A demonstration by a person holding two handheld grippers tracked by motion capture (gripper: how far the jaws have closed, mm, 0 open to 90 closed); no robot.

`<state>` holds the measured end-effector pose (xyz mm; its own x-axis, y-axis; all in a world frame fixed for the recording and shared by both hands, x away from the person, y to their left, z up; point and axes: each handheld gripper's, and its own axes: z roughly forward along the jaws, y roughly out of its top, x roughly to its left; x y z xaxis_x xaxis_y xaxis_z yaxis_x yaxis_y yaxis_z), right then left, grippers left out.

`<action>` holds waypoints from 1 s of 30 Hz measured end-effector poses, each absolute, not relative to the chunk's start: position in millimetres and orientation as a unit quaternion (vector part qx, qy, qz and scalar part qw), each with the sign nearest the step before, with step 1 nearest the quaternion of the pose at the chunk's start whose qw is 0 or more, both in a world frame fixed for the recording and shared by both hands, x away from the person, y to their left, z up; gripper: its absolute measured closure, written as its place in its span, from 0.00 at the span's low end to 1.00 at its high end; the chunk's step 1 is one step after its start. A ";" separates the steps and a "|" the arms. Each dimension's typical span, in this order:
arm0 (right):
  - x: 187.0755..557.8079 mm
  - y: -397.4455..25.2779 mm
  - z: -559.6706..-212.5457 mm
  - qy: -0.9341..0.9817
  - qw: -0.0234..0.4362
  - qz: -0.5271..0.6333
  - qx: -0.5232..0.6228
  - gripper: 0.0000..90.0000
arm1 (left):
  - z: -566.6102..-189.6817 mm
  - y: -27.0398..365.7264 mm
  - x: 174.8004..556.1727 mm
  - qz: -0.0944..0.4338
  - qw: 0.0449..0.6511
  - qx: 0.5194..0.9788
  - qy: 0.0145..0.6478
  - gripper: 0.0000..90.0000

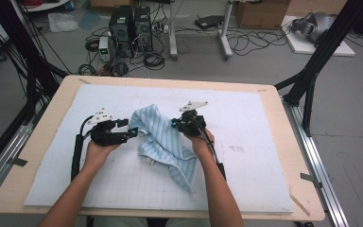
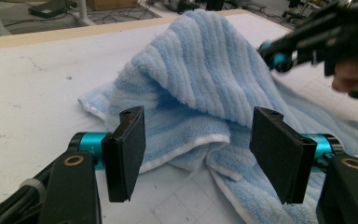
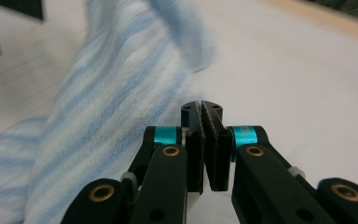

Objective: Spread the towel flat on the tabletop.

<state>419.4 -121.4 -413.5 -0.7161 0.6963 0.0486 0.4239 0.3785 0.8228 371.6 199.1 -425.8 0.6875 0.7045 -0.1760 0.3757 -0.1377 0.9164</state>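
Note:
A light blue striped towel [image 1: 163, 142] lies crumpled in the middle of the white mat [image 1: 246, 113], with one fold humped up at its far end. My left gripper [image 1: 127, 127] sits just left of the hump, open, its jaws [image 2: 198, 149] wide apart and facing the towel [image 2: 205, 70] with nothing between them. My right gripper [image 1: 175, 124] is at the towel's right edge, and it also appears at the upper right of the left gripper view [image 2: 272, 53]. Its jaws [image 3: 202, 112] are pressed together with no cloth visible between them. The towel [image 3: 107, 107] lies blurred just to their left.
The mat covers most of a wooden table [image 1: 38, 142]. Black frame legs [image 1: 312, 71] stand at both sides of it. Computer towers [image 1: 130, 28], cables and boxes sit on the floor beyond the far edge.

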 end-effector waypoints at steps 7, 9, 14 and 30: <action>429.2 -156.0 -392.5 0.766 0.243 0.433 0.408 0.98 | -428.4 192.3 371.9 0.138 0.545 0.744 0.361 0.42; 432.0 -164.2 -389.4 0.752 0.264 0.431 0.424 0.98 | -429.2 190.4 371.9 0.130 0.545 0.745 0.362 0.45; 433.3 -177.5 -386.7 0.711 0.331 0.411 0.464 0.98 | -433.1 182.5 372.1 0.117 0.540 0.752 0.358 0.45; 409.6 -209.0 -400.3 0.702 0.297 0.423 0.490 0.65 | -448.6 144.6 390.4 0.101 0.463 0.812 0.341 0.46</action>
